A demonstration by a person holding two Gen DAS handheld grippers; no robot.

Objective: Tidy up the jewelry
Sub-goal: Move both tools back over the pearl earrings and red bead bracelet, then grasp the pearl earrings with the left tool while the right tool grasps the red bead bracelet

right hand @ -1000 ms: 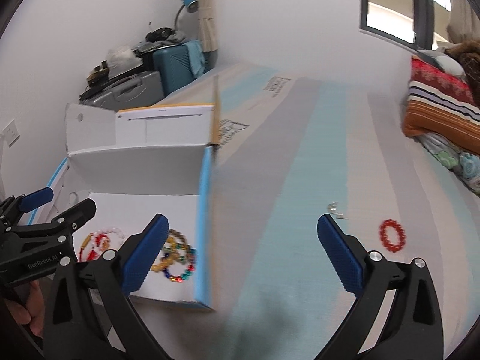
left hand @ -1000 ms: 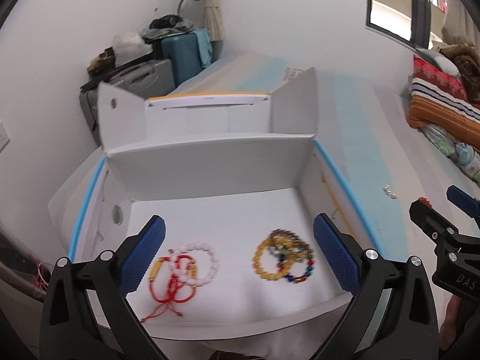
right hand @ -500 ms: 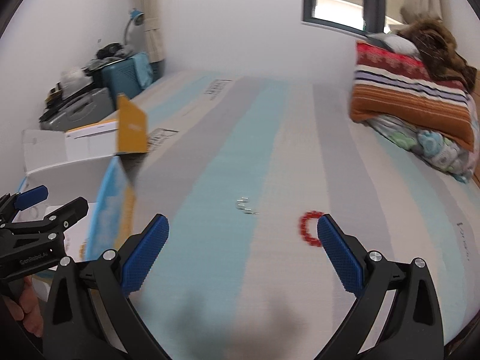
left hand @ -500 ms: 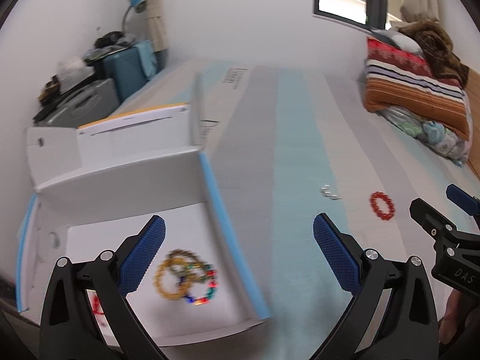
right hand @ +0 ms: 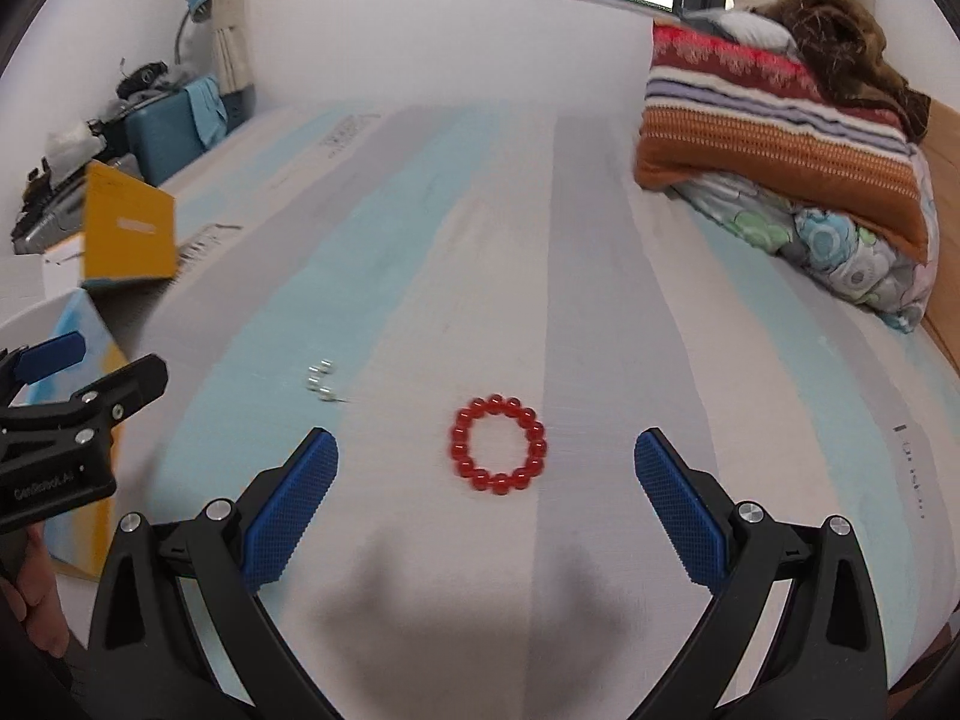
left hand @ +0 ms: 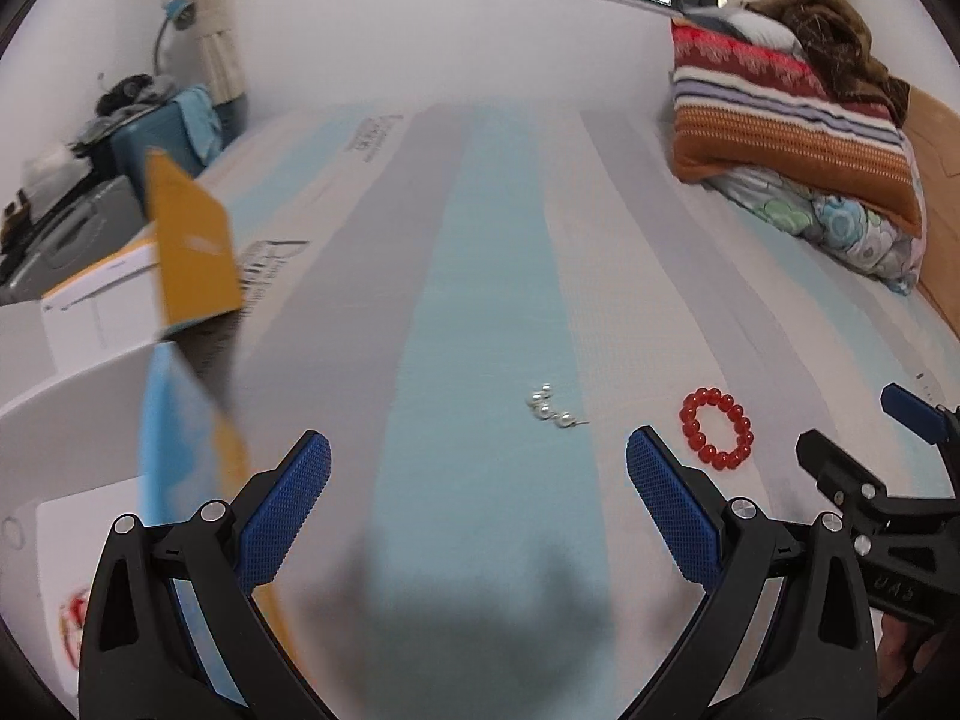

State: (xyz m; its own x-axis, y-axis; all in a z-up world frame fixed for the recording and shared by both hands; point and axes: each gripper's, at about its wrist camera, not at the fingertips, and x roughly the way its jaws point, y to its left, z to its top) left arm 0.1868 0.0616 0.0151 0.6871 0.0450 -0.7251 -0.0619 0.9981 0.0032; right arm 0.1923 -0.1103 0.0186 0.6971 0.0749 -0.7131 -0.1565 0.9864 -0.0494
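Observation:
A red bead bracelet (right hand: 497, 445) lies flat on the striped mattress, right between and slightly beyond the fingers of my open right gripper (right hand: 486, 501). The same red bracelet (left hand: 716, 435) shows right of my open left gripper (left hand: 478, 504), which holds nothing. A small cluster of pearl earrings (left hand: 551, 413) lies just ahead of the left gripper; these pearl earrings (right hand: 321, 383) sit left of the bracelet. The white cardboard box (left hand: 78, 372) stands at the far left, with a bit of red string jewelry (left hand: 75, 612) visible inside.
A folded striped blanket (right hand: 774, 120) and floral bedding (right hand: 840, 252) are piled at the right back. Suitcases (right hand: 174, 132) and clutter stand against the left wall beyond the mattress. The box's orange flap (left hand: 192, 252) sticks up at the left.
Both grippers have swung right, away from the box and its bracelets, toward the mattress. The red bracelet now lies between the right gripper's fingers; the earrings lie ahead of the left.

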